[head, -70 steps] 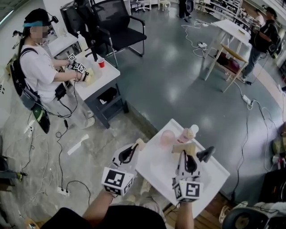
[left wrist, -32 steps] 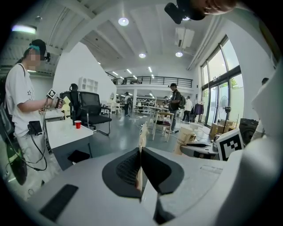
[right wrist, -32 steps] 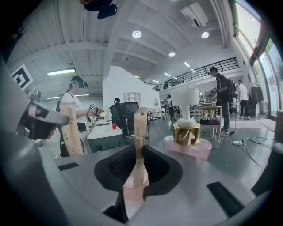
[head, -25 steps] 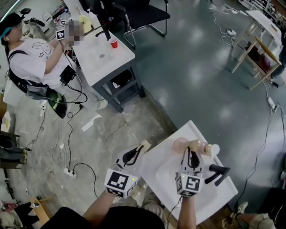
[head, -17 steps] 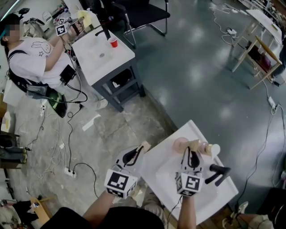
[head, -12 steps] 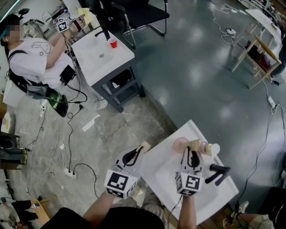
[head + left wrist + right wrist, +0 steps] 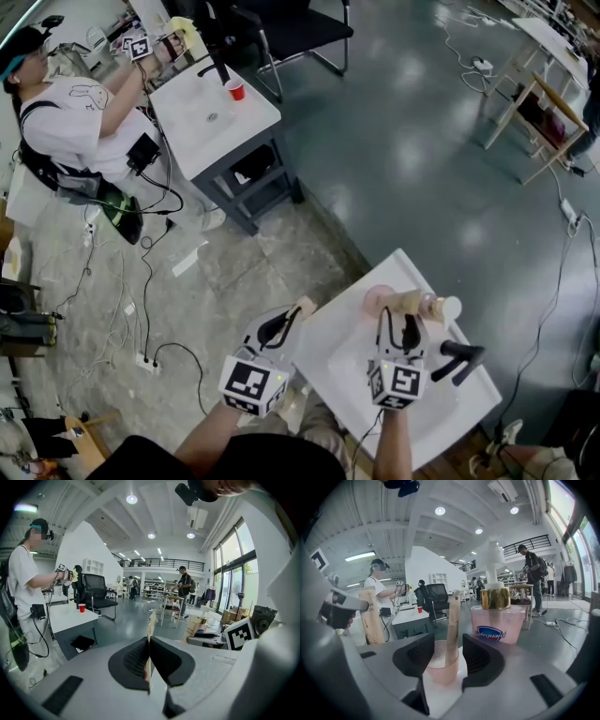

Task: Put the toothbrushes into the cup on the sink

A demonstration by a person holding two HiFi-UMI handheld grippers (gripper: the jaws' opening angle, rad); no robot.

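Quick headcount: one left claw (image 7: 281, 323) plus one right claw (image 7: 397, 326), so two. Two toothbrushes (image 7: 151, 620) in paper sleeves, counting the second toothbrush (image 7: 453, 625), which is poking out of the pink cup (image 7: 440, 667), and there's only one of those. One pink soap bottle (image 7: 499, 625). Two white sinks, a near sink (image 7: 326, 345) and a far sink (image 7: 202, 117). Two black faucets, a near faucet (image 7: 457, 359) and a far faucet (image 7: 217, 70). One red cup (image 7: 234, 88), one black chair (image 7: 300, 23), and one person (image 7: 75, 103) by the far sink.

Glossy grey floor (image 7: 403, 169), cables (image 7: 148, 281) trailing across it; round ceiling lights (image 7: 131, 499), tall windows (image 7: 232, 588), a black chair (image 7: 300, 33).
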